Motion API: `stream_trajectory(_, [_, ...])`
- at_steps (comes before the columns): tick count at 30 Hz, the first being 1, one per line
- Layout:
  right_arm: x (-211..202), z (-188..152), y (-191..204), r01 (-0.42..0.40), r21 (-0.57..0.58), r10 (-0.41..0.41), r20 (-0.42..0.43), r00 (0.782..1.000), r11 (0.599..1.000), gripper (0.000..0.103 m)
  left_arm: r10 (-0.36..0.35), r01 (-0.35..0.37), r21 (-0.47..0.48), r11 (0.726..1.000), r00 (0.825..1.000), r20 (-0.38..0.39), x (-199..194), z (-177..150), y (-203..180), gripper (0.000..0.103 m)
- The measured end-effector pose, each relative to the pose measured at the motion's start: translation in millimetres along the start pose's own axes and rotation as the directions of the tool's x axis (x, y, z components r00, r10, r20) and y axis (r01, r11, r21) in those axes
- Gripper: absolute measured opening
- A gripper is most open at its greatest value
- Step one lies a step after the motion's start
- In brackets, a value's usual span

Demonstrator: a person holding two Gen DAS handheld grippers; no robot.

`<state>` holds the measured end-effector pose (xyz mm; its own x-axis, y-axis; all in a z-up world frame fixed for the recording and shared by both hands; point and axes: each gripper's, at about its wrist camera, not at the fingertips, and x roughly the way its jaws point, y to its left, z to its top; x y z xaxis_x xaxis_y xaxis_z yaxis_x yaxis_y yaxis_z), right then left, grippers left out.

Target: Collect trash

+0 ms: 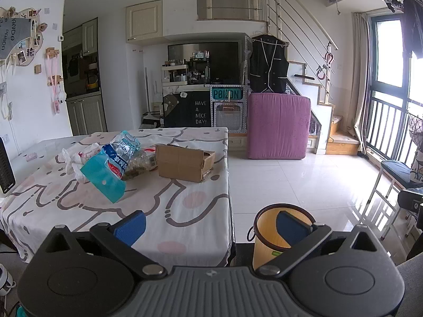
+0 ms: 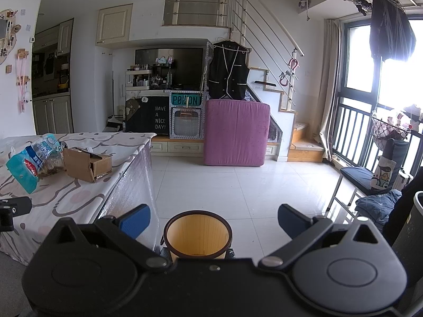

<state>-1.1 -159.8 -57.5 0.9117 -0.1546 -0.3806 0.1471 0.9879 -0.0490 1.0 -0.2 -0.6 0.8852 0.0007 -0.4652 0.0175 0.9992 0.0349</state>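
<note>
Table holds the trash: cardboard box, blue wrapper, plastic bags, grouped for pickup. Bin on the floor beside it, mouth up to receive. Left gripper and right gripper spread wide, empty.

I can read "HAVE A NICE DAY!" in white on the dark cabinet front, and "POIZON" on the teal sign beside it (both repeated in my right view). The grey wall hanging seems to say "PANDA".
</note>
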Motion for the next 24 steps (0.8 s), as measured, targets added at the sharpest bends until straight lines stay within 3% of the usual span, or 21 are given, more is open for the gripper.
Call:
stream_trajectory(14, [-3.4, -1.2, -6.3, -0.003, 0.003, 0.003, -0.004, 1.0, 1.0, 0.103, -0.001, 0.001, -0.003, 1.0, 1.0, -0.005, 0.9, -2.3, 8.0, 0.103])
stream_trajectory(24, [31.9, -19.8, 1.7, -0.048, 0.016, 0.049, -0.063, 0.997, 0.999, 0.103, 0.011, -0.012, -0.011, 1.0, 0.998, -0.06, 27.8, -16.0, 1.6, 0.103])
